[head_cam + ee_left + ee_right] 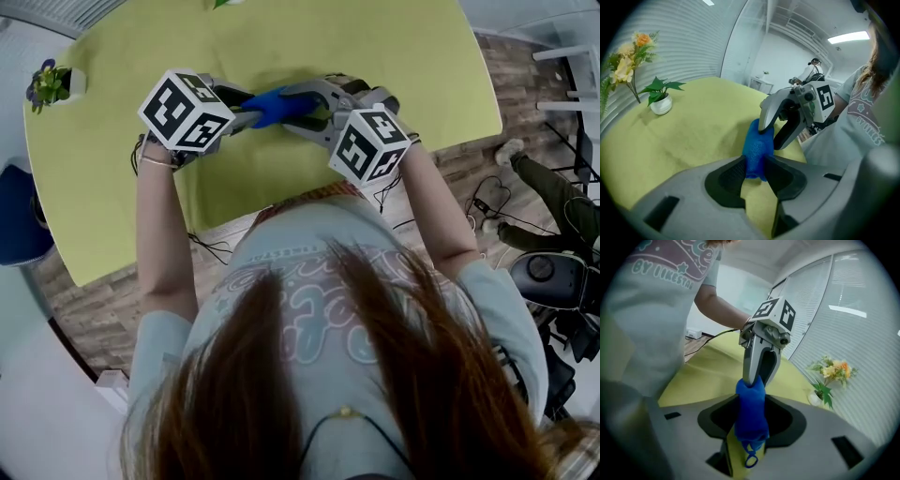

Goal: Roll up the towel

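towel [277, 105] is already a tight blue roll, held over the green table [112, 159] and seemingly lifted clear of it, spanning between the two claws. the left gripper [754, 172] is clamped on one end, the right gripper [751, 420] on the other, where a small loop [751, 460] dangles loose. rolling looks nearly done; what seems left is tightening any slack and setting the roll down on the table.

Head view: towel [275, 105] ends hidden inside jaws; table [112, 206] near edge behind torso [309, 272]; bystander's leg [553, 197] cropped.
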